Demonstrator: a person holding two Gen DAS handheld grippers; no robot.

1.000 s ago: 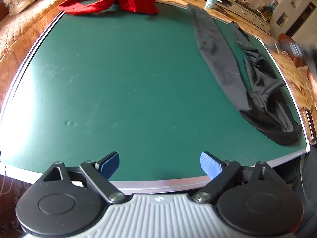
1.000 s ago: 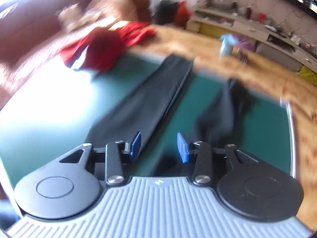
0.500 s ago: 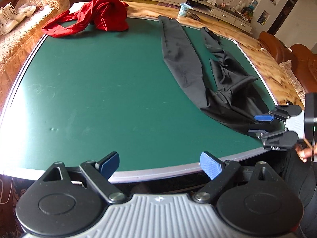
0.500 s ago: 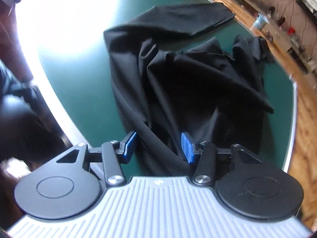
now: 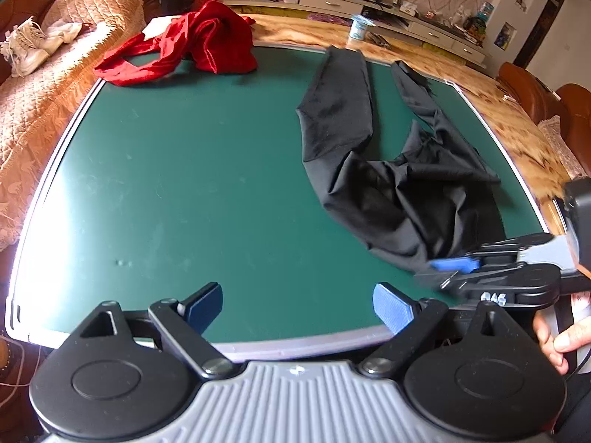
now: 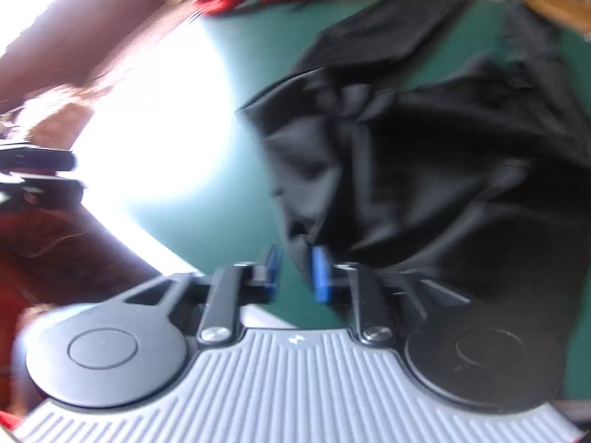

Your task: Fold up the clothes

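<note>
Black trousers (image 5: 399,192) lie crumpled on the right half of the green mat (image 5: 184,184), legs stretched toward the far edge. My right gripper (image 5: 443,272) reaches in from the right at their near end. In the blurred right wrist view its jaws (image 6: 297,271) are opening, a narrow gap apart. A tip of the black cloth (image 6: 424,155) hangs between them against the right pad, and green mat shows in the gap. My left gripper (image 5: 297,308) hovers open over the mat's front edge, holding nothing. A red garment (image 5: 199,42) lies heaped at the far left corner.
A quilted sofa (image 5: 55,85) with white shoes (image 5: 26,48) runs along the left. The mat lies on a wooden table (image 5: 498,110) with a small cup (image 5: 357,28) near its far edge. A person's hand (image 5: 557,339) holds the right gripper's handle.
The right gripper has moved left along the front edge, and the trousers' near end has bunched leftward with it. Its pads stand closer together than half a second ago. The left view sits slightly higher.
</note>
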